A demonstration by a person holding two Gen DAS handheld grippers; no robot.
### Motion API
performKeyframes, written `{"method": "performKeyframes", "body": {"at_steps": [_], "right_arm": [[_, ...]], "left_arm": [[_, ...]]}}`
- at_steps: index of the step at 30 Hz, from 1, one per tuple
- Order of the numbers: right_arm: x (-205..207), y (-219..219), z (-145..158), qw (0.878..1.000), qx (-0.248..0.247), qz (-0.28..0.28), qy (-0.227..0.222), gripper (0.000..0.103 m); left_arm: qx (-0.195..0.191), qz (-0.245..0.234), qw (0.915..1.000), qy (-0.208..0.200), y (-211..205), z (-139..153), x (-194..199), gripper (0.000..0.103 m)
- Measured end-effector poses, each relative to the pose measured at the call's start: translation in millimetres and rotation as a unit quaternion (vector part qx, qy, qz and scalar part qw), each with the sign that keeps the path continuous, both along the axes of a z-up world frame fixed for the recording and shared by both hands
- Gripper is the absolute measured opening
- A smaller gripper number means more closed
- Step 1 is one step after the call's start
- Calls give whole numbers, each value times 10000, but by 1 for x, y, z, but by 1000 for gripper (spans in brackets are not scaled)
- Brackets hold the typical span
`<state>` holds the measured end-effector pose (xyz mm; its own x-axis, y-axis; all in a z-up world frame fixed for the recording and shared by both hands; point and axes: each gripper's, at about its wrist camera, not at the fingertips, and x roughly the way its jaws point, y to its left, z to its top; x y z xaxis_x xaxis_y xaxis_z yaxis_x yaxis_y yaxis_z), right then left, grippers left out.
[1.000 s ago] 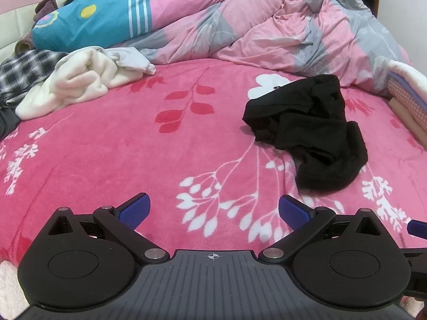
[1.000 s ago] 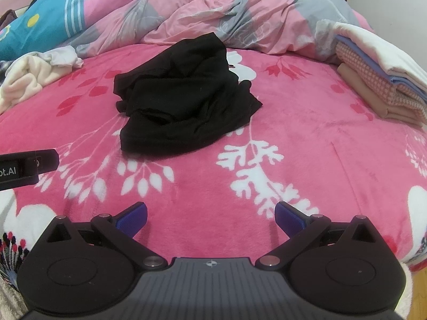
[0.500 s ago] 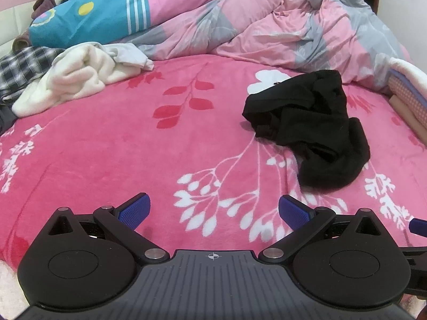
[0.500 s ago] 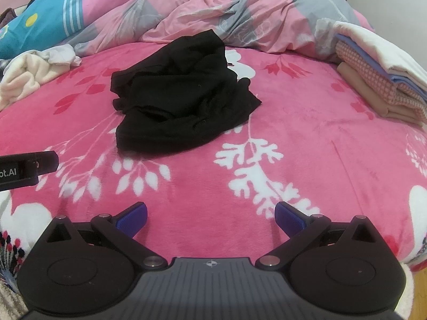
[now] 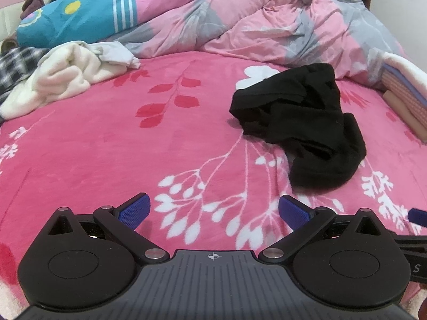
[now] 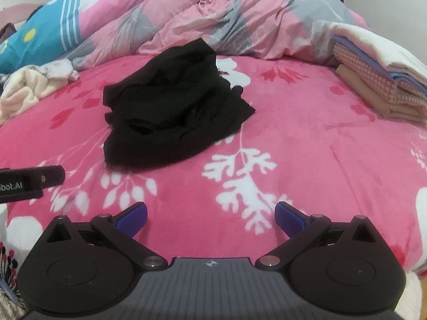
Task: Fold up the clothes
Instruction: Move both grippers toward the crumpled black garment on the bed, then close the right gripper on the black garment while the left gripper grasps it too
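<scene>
A crumpled black garment (image 5: 296, 125) is lying in a heap on the bed, on a pink fleece blanket (image 5: 106, 144) printed with white and red leafy sprigs, and nothing is touching it. The left claw (image 5: 213, 210) is hovering low over the blanket with its blue-padded fingers spread wide and nothing between them; the garment is sitting ahead of it and off to the right, well apart from the tips. The right claw (image 6: 210, 214) is likewise gaping wide and holding nothing, and from its view the black garment (image 6: 173, 114) is resting ahead and slightly left, also clear of the fingers. Part of the left tool is poking into the right view at the left edge. Behind the garment a rumpled pink and grey duvet (image 5: 280, 21) is piling up along the far side of the bed, with a blue striped pillow (image 5: 80, 13) to its left. A cream fleece garment (image 5: 56, 80) is lying bunched near the left edge beside a bit of checked cloth (image 5: 13, 64). At the right edge a stack of folded clothes (image 6: 379, 80) is sitting on the blanket, well apart from the black heap.
</scene>
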<state>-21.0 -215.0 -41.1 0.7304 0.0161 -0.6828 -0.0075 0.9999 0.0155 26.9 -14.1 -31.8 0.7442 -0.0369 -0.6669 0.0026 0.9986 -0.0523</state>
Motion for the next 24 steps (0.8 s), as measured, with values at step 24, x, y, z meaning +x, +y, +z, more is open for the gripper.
{"method": "performKeyframes", "body": {"at_steps": [24], "right_arm": [[66,-63,12,9926,965,-255,-694,103]], "left_arm": [[-387,-392,9947,-868,0,6,67,103]]}}
